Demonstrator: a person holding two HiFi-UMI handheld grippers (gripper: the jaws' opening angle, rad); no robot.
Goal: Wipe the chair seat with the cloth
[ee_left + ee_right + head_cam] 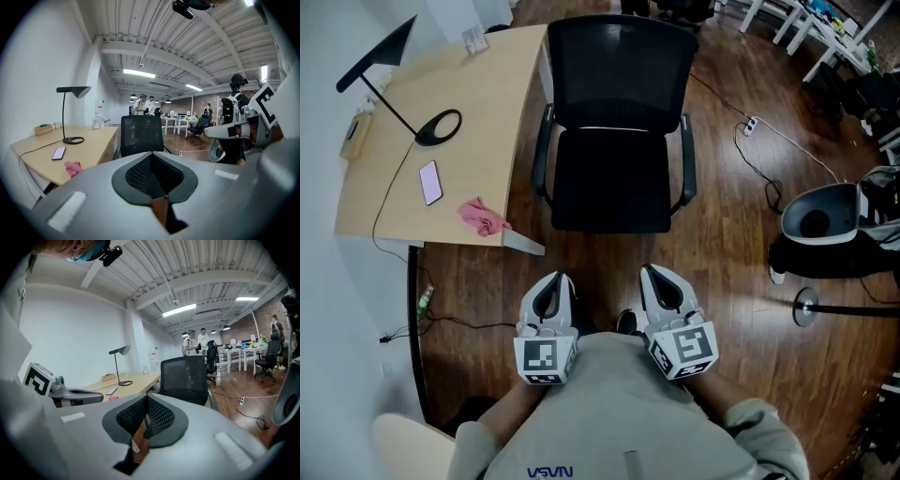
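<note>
left gripper [557, 278], right gripper [652, 272], side by side, jaws together

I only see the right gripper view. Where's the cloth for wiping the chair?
Observer: The pink cloth lies crumpled near the desk's front corner, beside the phone.
Operator: Is stuff on the seat?
Observer: No, the head view shows the black chair seat bare.
Operator: Is the other gripper holding anything?
Observer: No, the left gripper is shut, with nothing between its jaws.
</note>
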